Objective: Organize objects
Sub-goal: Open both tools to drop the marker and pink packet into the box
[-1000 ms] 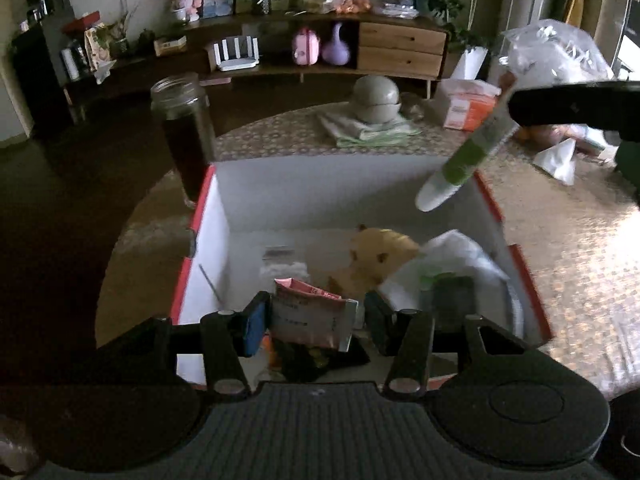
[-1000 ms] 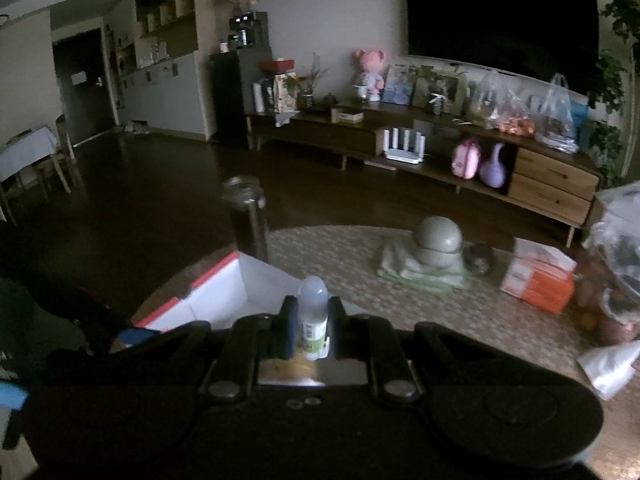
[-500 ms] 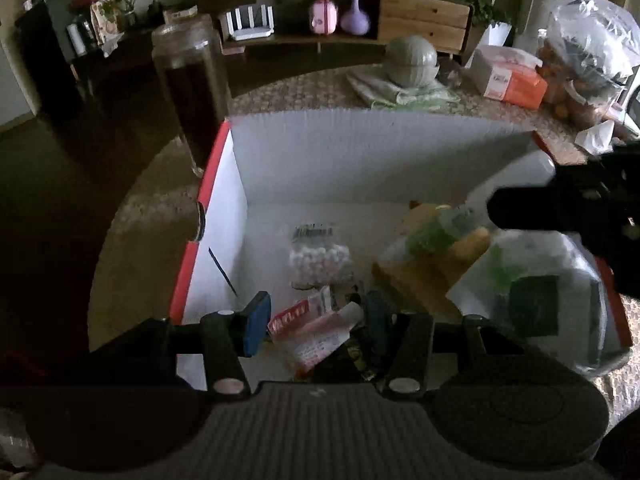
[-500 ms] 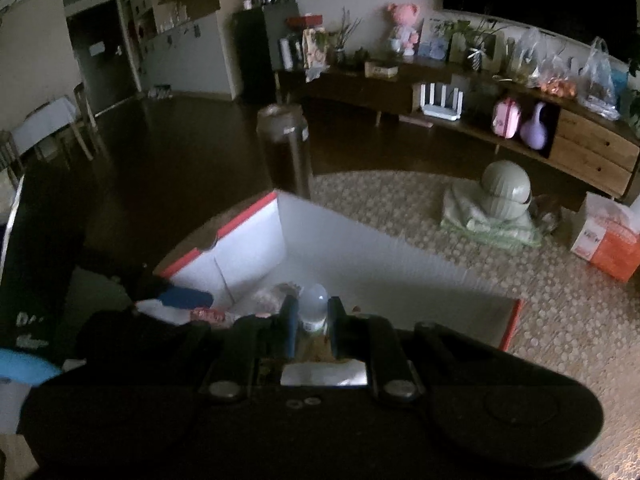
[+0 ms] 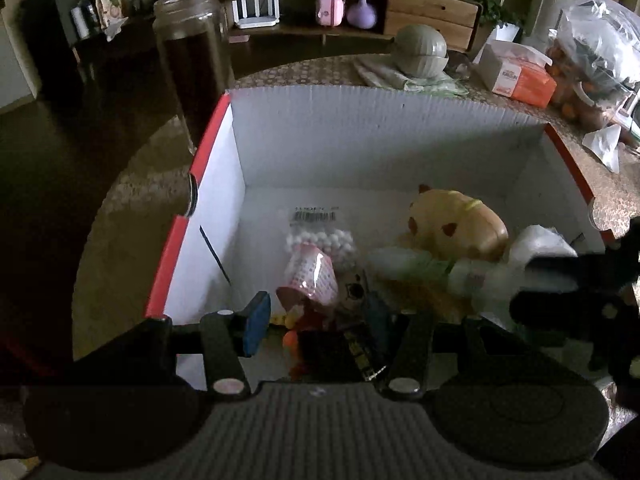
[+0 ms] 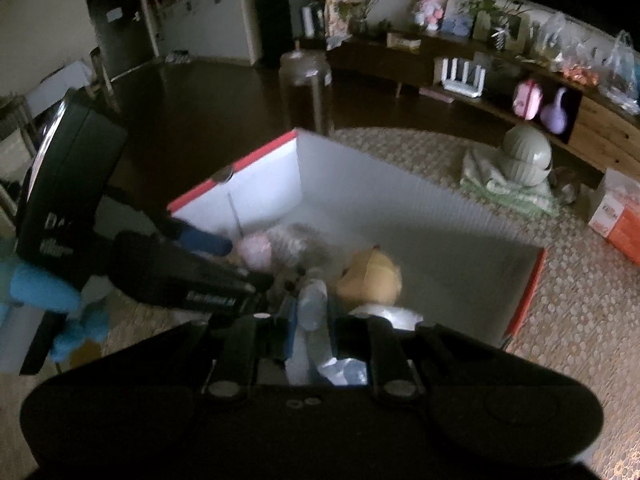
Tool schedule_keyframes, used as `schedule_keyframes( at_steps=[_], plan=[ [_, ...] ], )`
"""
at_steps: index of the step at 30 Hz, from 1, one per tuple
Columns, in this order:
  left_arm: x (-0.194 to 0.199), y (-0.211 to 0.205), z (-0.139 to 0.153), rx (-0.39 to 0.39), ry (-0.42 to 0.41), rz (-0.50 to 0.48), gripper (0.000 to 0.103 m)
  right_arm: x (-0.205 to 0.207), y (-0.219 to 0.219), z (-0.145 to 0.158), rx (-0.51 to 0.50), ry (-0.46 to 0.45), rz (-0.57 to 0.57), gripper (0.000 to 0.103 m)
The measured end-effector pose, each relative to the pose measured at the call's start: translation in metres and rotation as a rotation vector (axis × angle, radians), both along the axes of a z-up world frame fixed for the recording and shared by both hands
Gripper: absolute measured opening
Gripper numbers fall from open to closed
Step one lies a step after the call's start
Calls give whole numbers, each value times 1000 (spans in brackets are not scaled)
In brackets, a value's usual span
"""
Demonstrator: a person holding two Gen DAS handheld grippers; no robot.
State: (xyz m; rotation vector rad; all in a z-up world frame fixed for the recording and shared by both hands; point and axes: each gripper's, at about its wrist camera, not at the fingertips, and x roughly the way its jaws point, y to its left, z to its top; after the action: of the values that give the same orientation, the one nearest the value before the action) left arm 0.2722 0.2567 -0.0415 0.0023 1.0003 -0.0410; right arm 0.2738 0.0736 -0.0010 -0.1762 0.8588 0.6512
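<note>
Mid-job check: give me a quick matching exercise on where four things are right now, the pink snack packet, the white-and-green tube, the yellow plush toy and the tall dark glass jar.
Things:
1. pink snack packet
2. white-and-green plastic tube
3. yellow plush toy
4. tall dark glass jar

Places:
A. outside the box, by its far left corner
B. lying in the box, gripped by nothing
C. between the left gripper's fingers
D. clamped in the right gripper

Pairs: 1-C, 2-D, 3-B, 4-A

A tall jar (image 5: 192,60) (dark contents) is standing beside the table's (image 5: 132,184) edge. A ribbed green bowl (image 5: 420,50) is resting on a folded cloth (image 5: 404,78); an orange tissue box (image 5: 516,76) is lying nearby.
</note>
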Motion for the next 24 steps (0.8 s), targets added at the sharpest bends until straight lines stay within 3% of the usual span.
schedule_keyframes(
  at_steps=[3, 8, 12, 20, 24],
  plan=[
    [-5, -1, 0, -11, -3, 8, 51, -4, -1, -1, 6, 19, 14, 16],
    [-15, -1, 8, -51, -29, 23, 68, -11, -5, 6, 16, 29, 28, 19],
    [-24, 0, 19, -90, -53, 37, 68, -19, -10, 12, 9, 16, 23, 21],
    [-50, -6, 52, -77, -165, 60, 68, -29, -26, 25, 7, -11, -18, 24],
    [-65, -11, 68, -103, -204, 52, 68, -34, -33, 31, 9, -36, -28, 35]
  ],
)
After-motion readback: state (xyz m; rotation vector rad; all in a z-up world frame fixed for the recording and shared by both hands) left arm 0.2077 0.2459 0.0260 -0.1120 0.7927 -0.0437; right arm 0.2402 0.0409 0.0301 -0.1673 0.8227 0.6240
